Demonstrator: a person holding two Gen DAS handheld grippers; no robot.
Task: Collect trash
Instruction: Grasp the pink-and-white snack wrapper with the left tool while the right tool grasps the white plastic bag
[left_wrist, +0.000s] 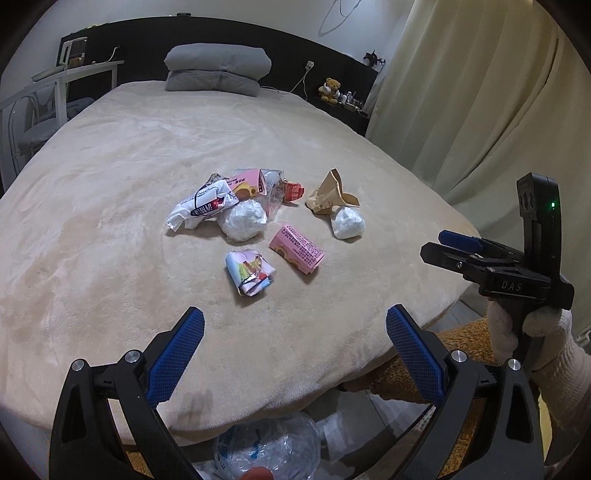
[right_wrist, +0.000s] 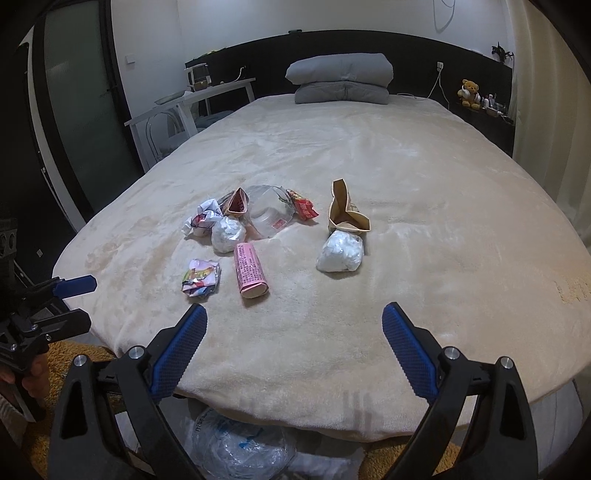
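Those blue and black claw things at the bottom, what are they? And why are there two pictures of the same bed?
They are grabbing tools. A person holds one in each hand, and each carries a camera looking forward between its jaws, so you get two pictures. One shows the left gripper, the other the right gripper. Both stand open and hold nothing. At the right edge of the left picture a gloved hand grips the other tool. On the bed lies trash: a pink box, a crumpled colourful wrapper, two white wads in plastic, a brown paper bag and more wrappers. A clear plastic bag waits on the floor below.
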